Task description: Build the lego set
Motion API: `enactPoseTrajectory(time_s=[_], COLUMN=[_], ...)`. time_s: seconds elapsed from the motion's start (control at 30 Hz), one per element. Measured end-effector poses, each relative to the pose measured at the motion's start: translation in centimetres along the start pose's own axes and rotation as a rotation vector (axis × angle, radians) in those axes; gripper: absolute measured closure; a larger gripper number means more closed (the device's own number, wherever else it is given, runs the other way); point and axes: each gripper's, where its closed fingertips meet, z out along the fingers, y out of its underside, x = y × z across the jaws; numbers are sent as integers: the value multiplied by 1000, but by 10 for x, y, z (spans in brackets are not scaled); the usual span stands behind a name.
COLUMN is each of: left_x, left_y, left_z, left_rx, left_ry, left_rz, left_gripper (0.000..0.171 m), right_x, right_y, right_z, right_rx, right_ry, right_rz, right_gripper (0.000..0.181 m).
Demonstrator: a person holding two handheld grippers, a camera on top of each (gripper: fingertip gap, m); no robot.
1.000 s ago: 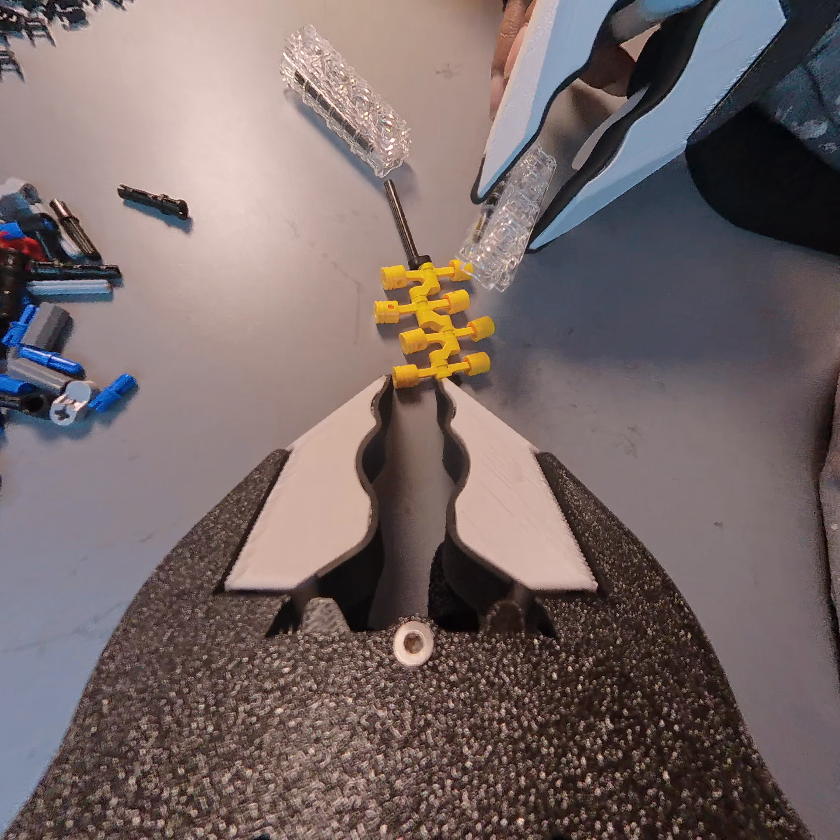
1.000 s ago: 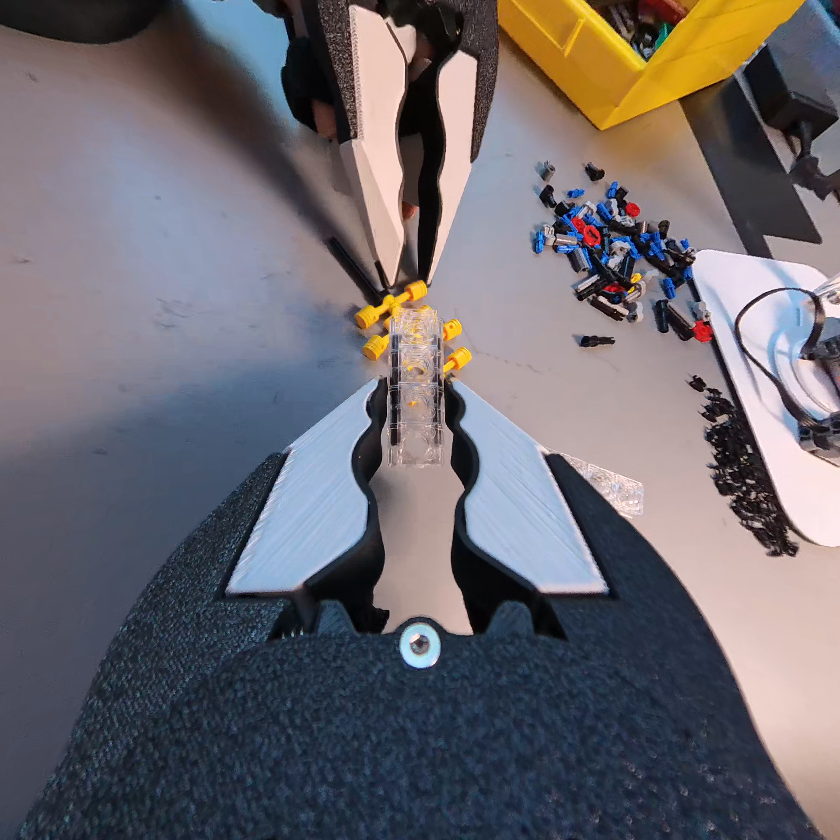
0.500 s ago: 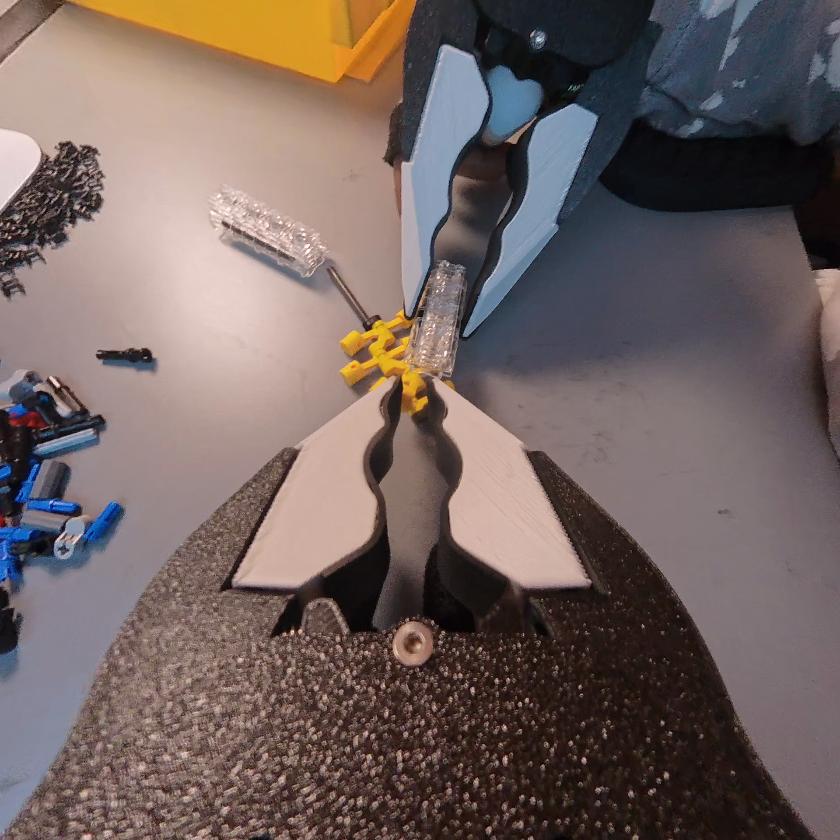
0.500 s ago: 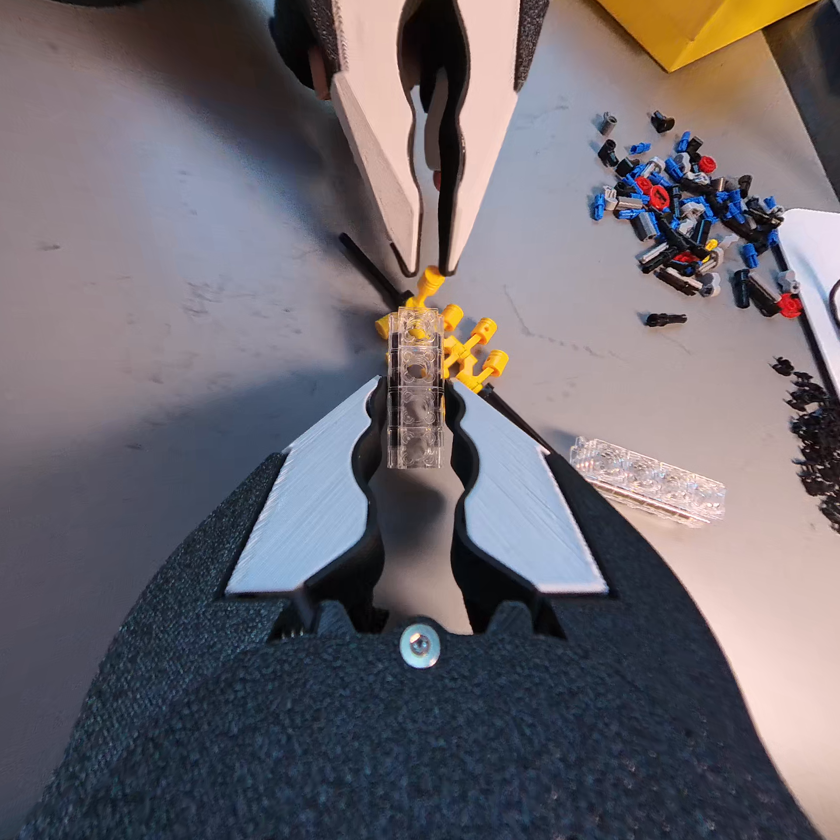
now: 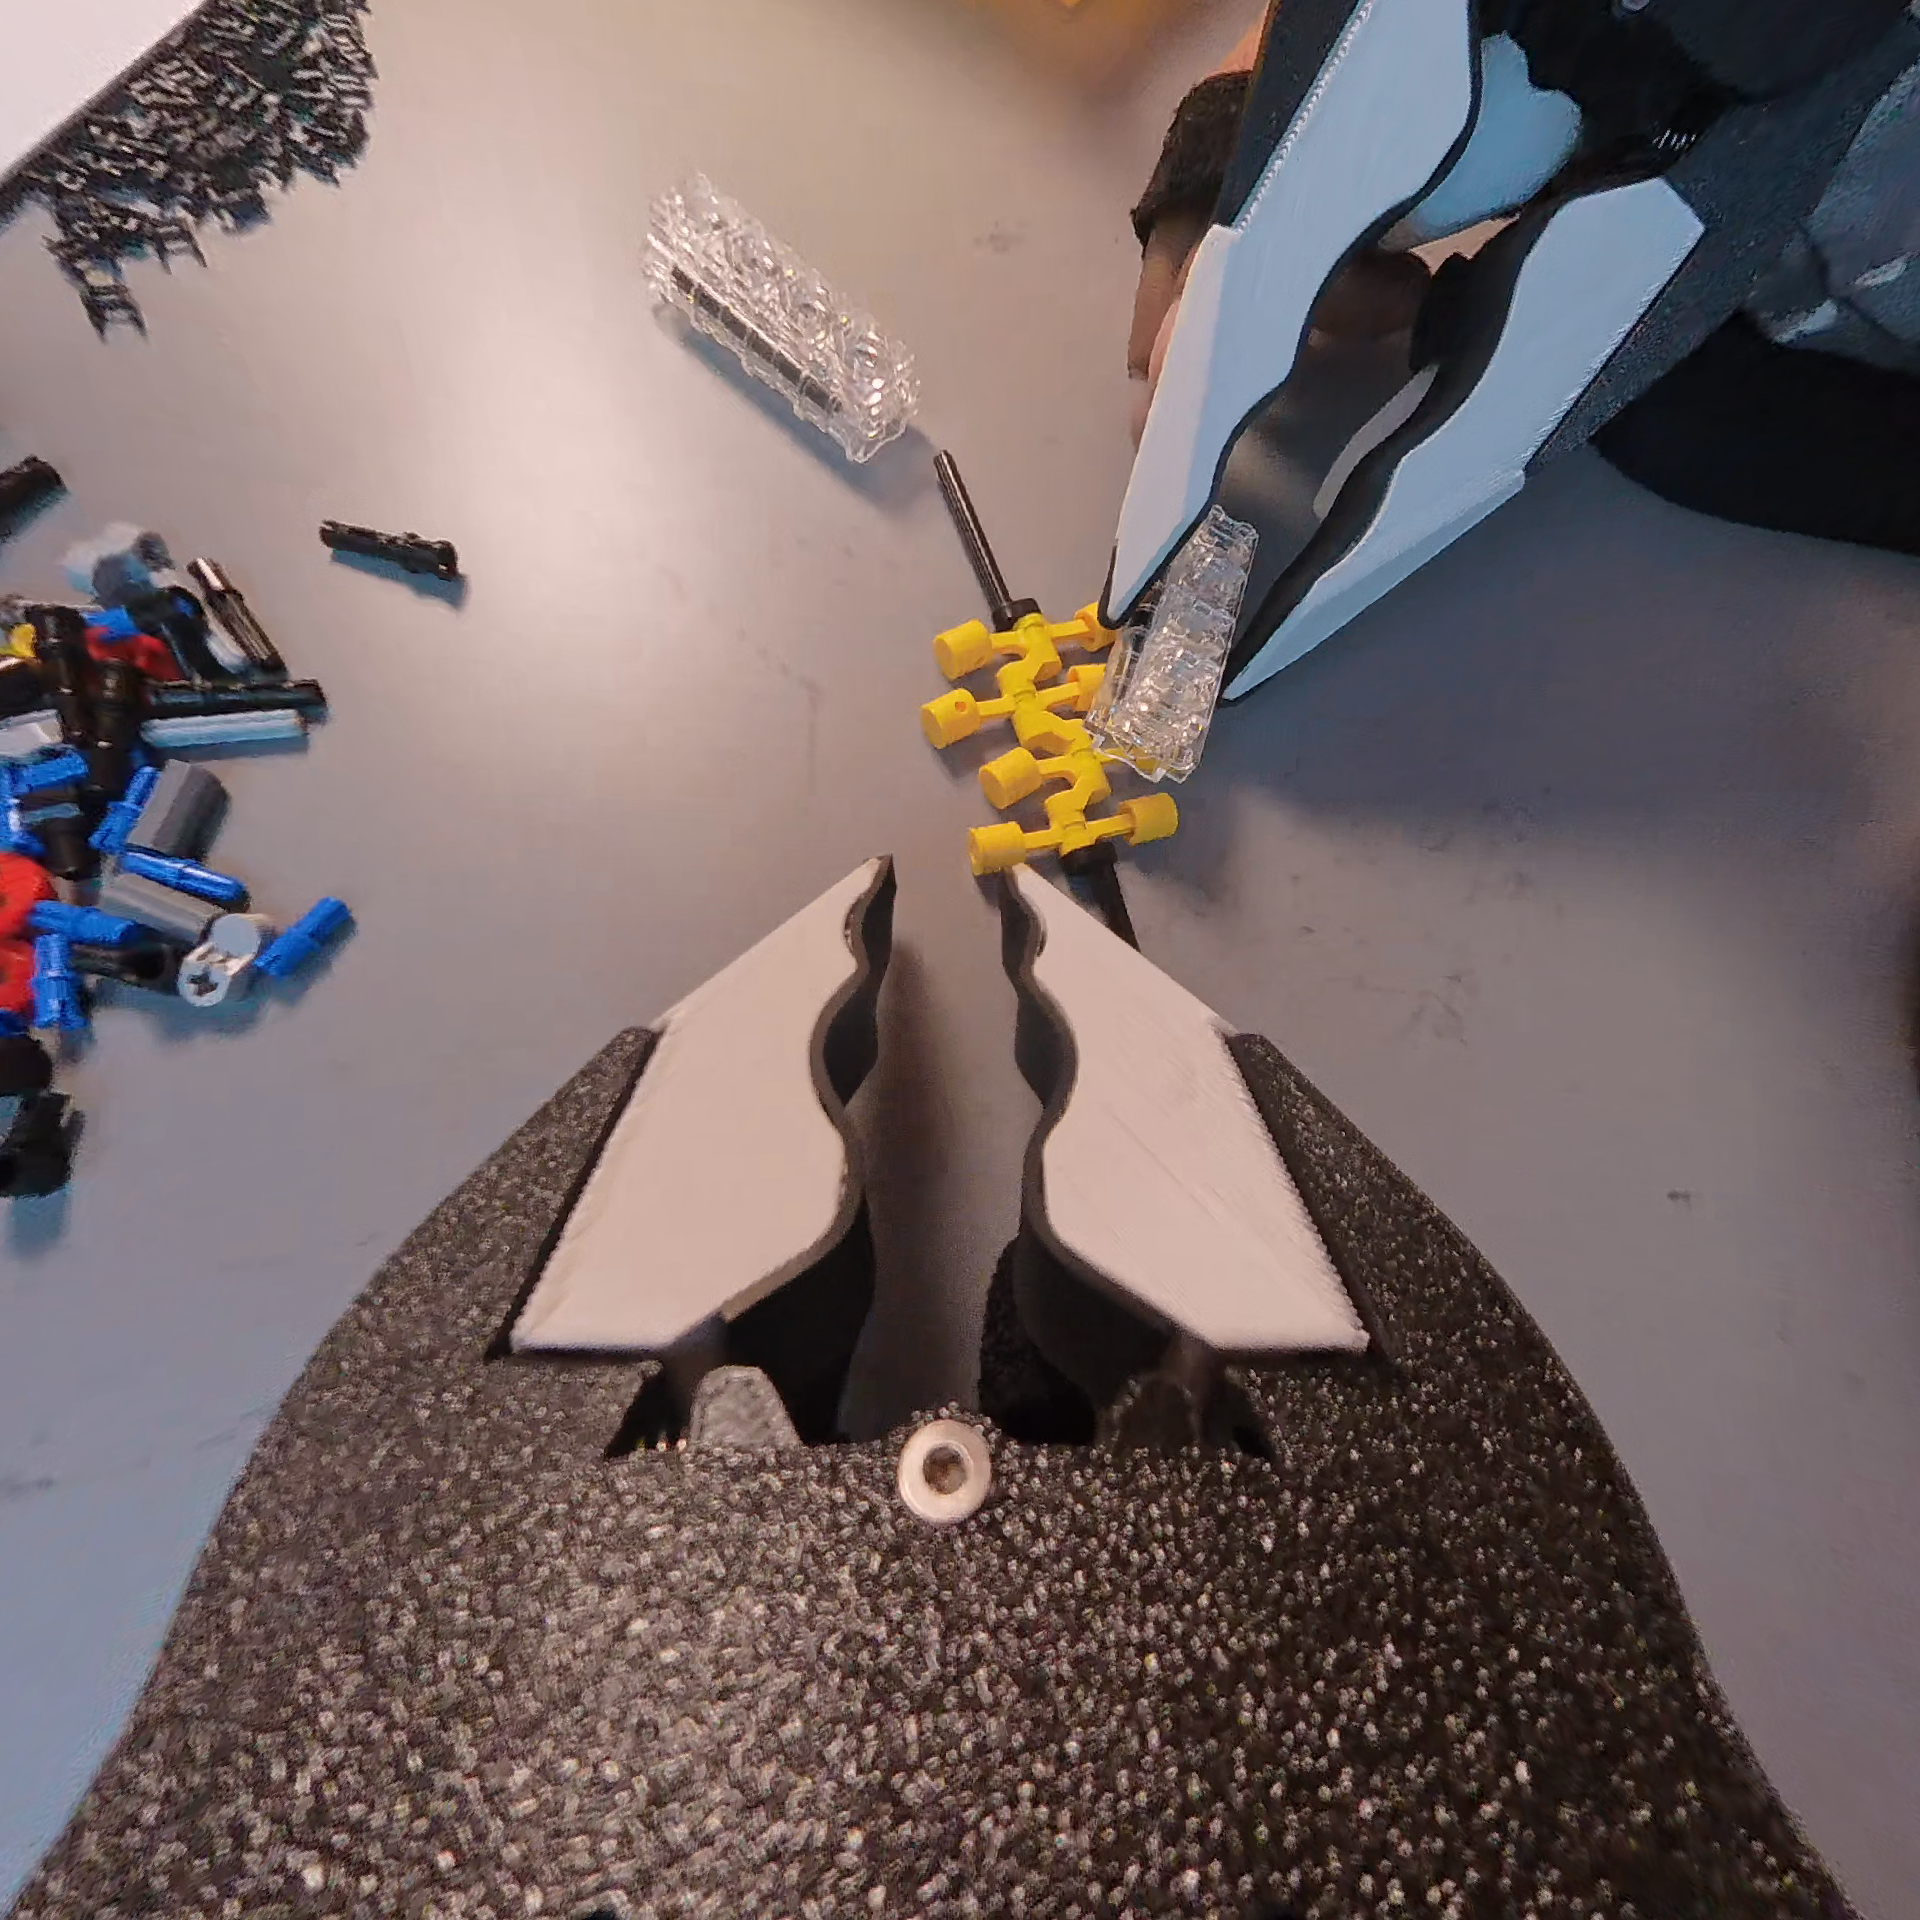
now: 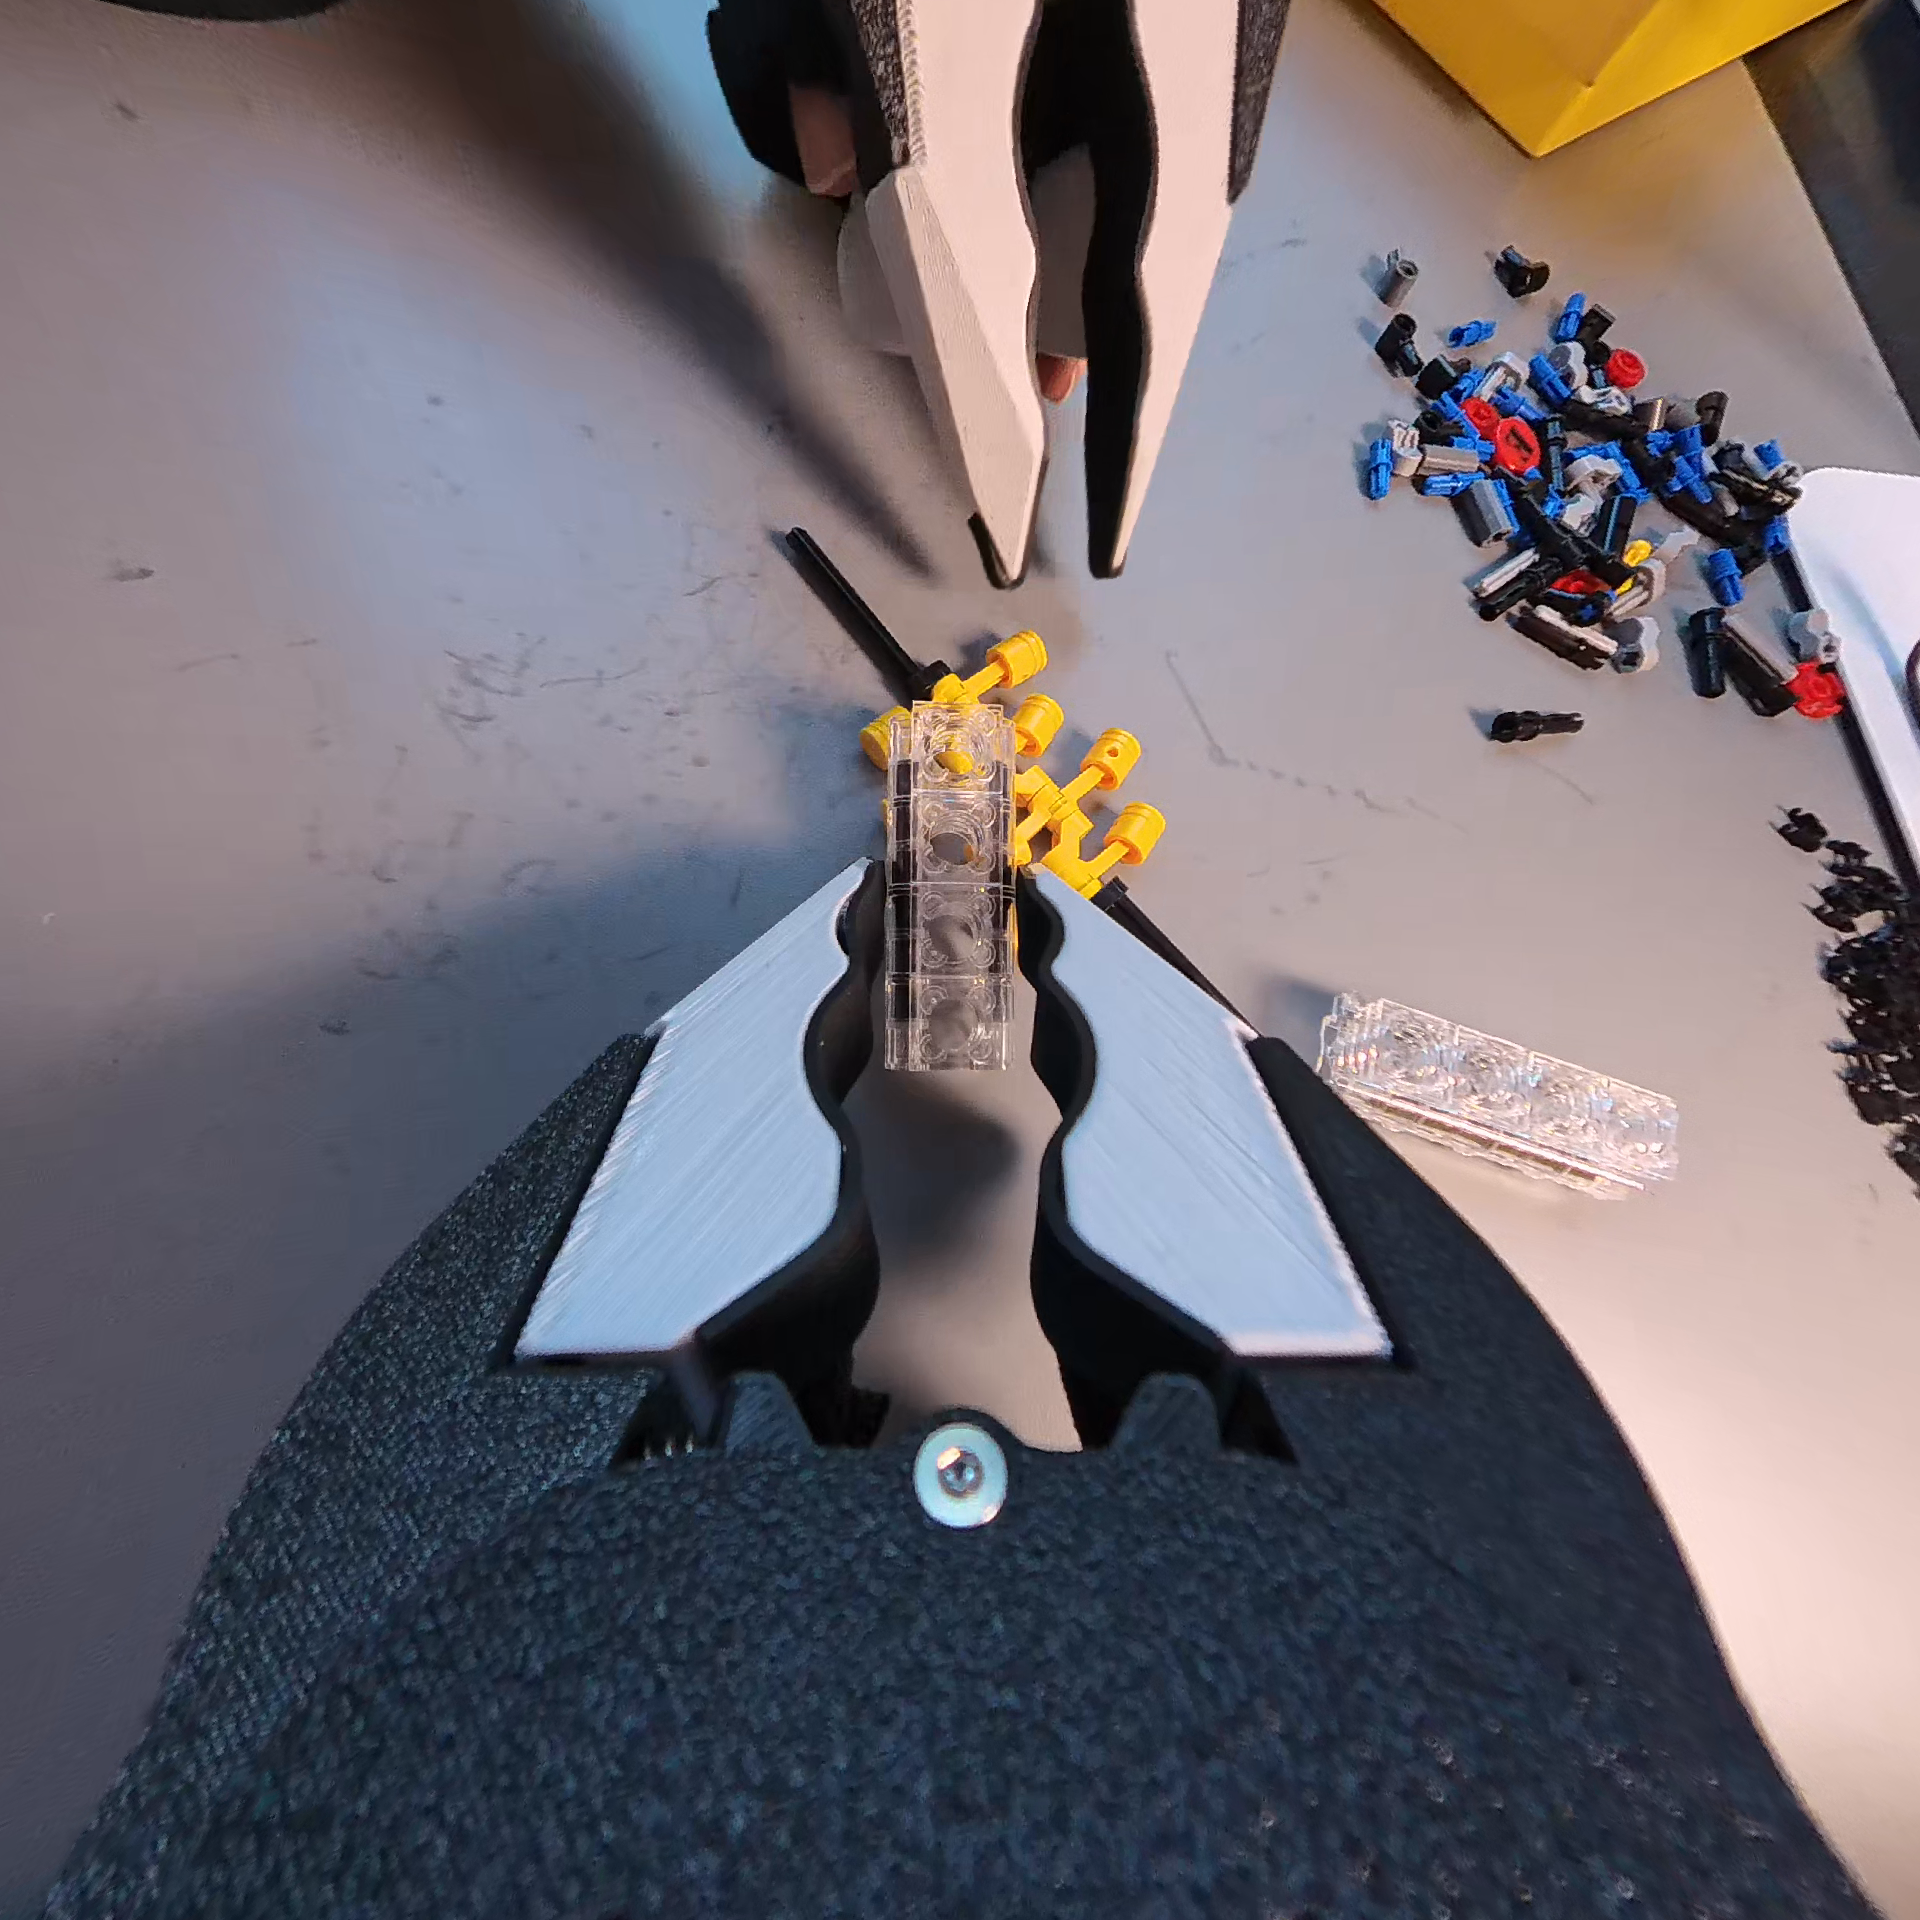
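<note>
Altogether two clear bricks, one in right claw

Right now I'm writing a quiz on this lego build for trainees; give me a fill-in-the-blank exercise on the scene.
1. The right gripper is shut on a clear brick with ____ round holes along its top face.
2. The piston-and-crankshaft assembly beneath that brick is coloured ____.
3. The left gripper holds ____ between its fingertips.
4. The second clear brick lies on the ____.

Missing words: four; yellow; nothing; table
</note>
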Motion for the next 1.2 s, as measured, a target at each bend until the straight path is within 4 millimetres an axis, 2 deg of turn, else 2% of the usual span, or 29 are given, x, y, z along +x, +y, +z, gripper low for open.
enactPoseTrajectory(time_s=[0.1,0.23,0.4,0.6,0.8,1.03,1.2], left_x=[9,17,26,33,46,49,36], left_y=[4,2,-15,-16,-15,-13,-7], left_z=[12,18,11,10,11,9,6], left_rx=[-48,-52,39,54,73,80,59], left_ry=[13,33,74,105,128,127,71], left_rz=[33,50,56,40,99,148,156], left_gripper=[151,158,166,165,164,157,152], right_x=[-1,-3,-4,-4,-4,-4,-4], right_y=[0,1,1,1,1,1,1], right_z=[0,0,1,1,1,1,1], right_rx=[-2,-5,-9,-10,-11,-11,-11], right_ry=[1,-5,12,16,17,18,21], right_rz=[-5,-4,-10,-10,-10,-11,-14], right_gripper=[157,157,156,156,156,156,156])
